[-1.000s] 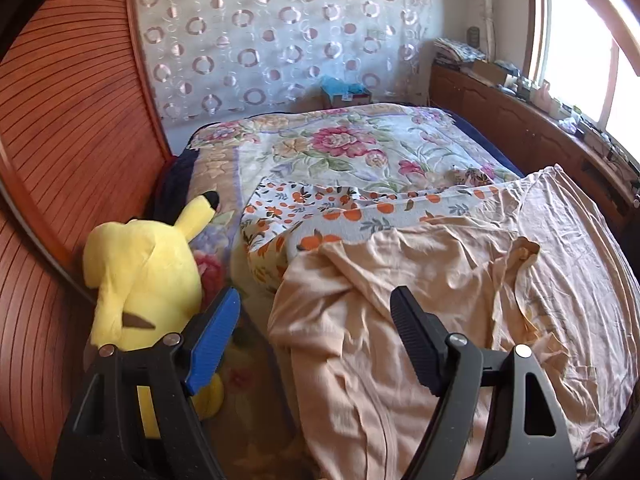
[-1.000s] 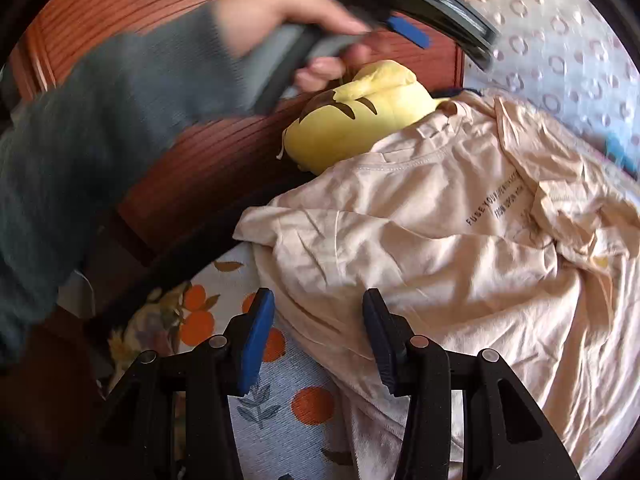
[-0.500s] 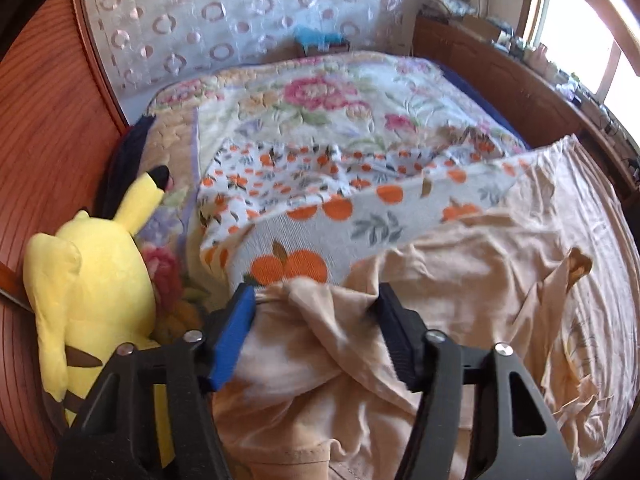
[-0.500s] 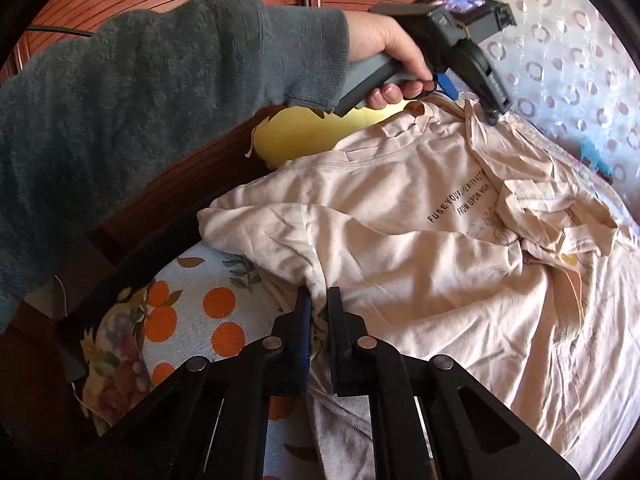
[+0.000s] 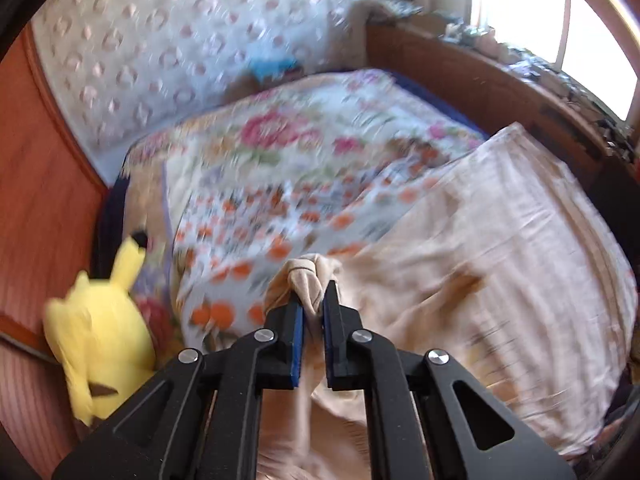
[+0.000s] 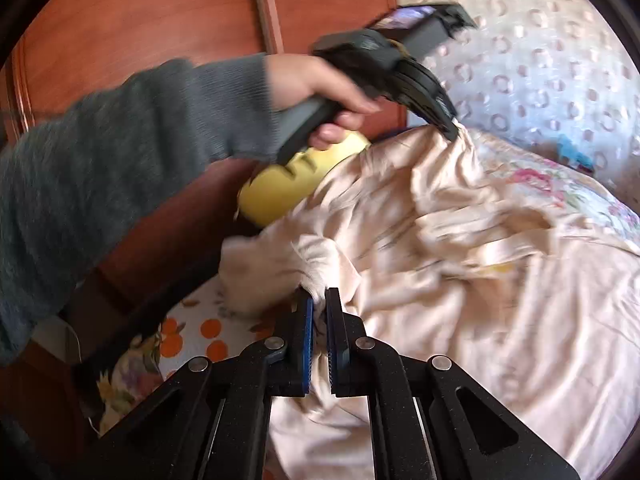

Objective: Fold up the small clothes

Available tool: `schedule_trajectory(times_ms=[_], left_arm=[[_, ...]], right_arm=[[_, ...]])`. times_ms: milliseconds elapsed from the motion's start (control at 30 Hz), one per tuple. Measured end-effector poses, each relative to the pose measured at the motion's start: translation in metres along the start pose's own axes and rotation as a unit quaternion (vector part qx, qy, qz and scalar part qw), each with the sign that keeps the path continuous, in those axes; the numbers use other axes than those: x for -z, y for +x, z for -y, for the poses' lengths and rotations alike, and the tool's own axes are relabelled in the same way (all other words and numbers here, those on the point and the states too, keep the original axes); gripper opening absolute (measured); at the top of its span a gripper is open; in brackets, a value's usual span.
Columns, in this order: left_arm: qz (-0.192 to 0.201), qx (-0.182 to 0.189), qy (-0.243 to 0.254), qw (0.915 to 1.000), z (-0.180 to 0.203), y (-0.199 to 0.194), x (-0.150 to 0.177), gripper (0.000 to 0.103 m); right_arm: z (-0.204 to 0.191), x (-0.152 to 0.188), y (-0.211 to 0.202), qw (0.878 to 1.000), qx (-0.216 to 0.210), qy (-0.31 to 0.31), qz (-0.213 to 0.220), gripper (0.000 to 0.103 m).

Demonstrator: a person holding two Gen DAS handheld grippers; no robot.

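Note:
A peach T-shirt point(image 5: 480, 260) lies crumpled across the bed. In the left wrist view my left gripper point(image 5: 313, 300) has a bunched fold of it between its blue pads, and its jaws are closing on that fold. My right gripper point(image 6: 318, 300) is shut on another edge of the T-shirt point(image 6: 460, 280) near the bed's side. The right wrist view also shows the left gripper point(image 6: 450, 128) lifting a corner of the cloth, held by a hand point(image 6: 320, 88) in a grey sleeve point(image 6: 120, 152). Both views are motion-blurred.
A yellow plush toy point(image 5: 100, 340) sits against the wooden panel point(image 5: 40, 200) beside the bed. An orange-print cover point(image 5: 260, 224) and a floral quilt point(image 5: 300, 152) lie under the shirt. A cluttered wooden ledge point(image 5: 520, 92) runs below the window.
Both grippers went from open to pinching the shirt, the right one first. Both then rose, pulling the cloth up off the bed.

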State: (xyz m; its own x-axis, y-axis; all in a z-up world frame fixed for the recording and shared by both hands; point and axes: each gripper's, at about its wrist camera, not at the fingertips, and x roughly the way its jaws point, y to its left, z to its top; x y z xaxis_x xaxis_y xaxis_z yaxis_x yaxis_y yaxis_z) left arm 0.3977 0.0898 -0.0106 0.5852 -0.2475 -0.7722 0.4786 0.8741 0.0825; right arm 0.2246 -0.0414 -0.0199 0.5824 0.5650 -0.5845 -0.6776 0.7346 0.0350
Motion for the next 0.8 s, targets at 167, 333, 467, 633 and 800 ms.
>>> schedule_trajectory(times_ms=[167,333,467,633,800], left_arm=[[0.027,0.004,0.042,0.9988,0.064,-0.036,-0.046,0.009],[0.047,0.017,0.079,0.9956,0.140,-0.047,-0.088,0.009],[0.050,0.040,0.108,0.9921,0.204,-0.039,-0.112,0.009],[0.054,0.067,0.139,0.9866,0.284,-0.026,-0.141,0.009],[0.050,0.083,0.150,0.9840,0.345,0.002,-0.162,0.009]], right_arm=[[0.035,0.011,-0.070,0.997,0.036,0.026,0.056,0.005],[0.073,0.040,-0.143,0.990,0.076,0.063,0.101,0.005],[0.102,0.071,-0.200,0.981,0.110,0.093,0.128,0.005],[0.135,0.116,-0.258,0.970,0.154,0.127,0.141,0.005],[0.162,0.160,-0.292,0.958,0.201,0.162,0.127,0.005]])
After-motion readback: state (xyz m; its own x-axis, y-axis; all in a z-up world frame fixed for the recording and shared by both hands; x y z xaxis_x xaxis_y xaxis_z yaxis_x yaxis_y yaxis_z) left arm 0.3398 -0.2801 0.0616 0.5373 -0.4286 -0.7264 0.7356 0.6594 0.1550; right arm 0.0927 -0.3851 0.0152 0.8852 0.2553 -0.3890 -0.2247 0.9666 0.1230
